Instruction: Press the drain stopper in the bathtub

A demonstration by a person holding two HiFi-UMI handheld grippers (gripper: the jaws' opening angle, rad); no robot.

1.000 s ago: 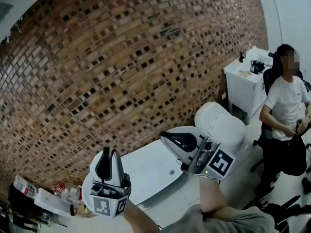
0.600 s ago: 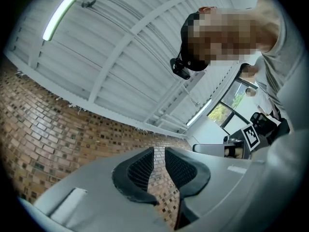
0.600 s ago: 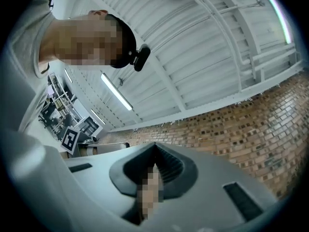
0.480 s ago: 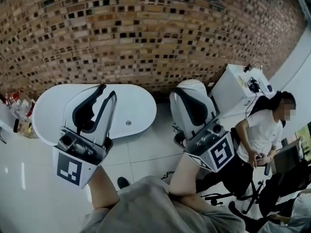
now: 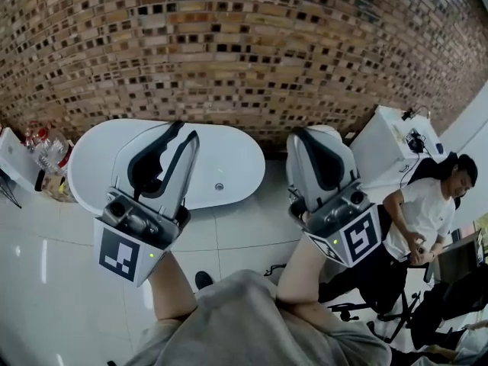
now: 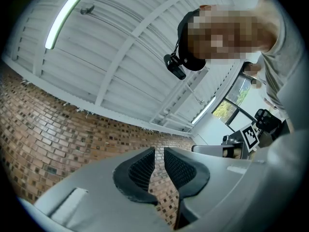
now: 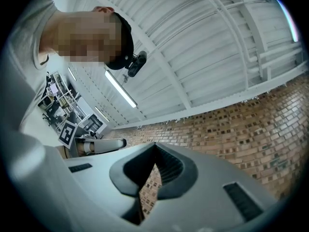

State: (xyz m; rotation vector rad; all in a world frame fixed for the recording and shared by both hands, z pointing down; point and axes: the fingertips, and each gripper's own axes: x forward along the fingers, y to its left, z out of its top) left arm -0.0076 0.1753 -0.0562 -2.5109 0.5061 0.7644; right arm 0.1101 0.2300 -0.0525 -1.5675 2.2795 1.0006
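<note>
A white oval bathtub (image 5: 238,157) stands against the brick wall in the head view. Its small round drain stopper (image 5: 219,187) shows on the tub floor, near the right end. My left gripper (image 5: 187,130) is held up in front of the tub's middle, to the left of the stopper and apart from it. Its jaws are closing, with a narrow gap and nothing between them; the left gripper view (image 6: 159,150) shows only brick wall and ceiling through the gap. My right gripper (image 5: 302,133) is held up to the right of the tub. Its tips meet in the right gripper view (image 7: 154,146), with nothing in them.
A brick wall (image 5: 244,52) runs behind the tub. A white rounded fixture (image 5: 345,142) sits behind my right gripper, with a white cabinet (image 5: 390,145) beside it. A seated person (image 5: 427,212) is at the right. Bottles and clutter (image 5: 44,142) lie left of the tub. The floor (image 5: 244,231) is white tile.
The head view has swung down and to the left, so the tub now lies behind my left gripper. Both grippers stay raised. The left jaws have drawn a little closer together.
</note>
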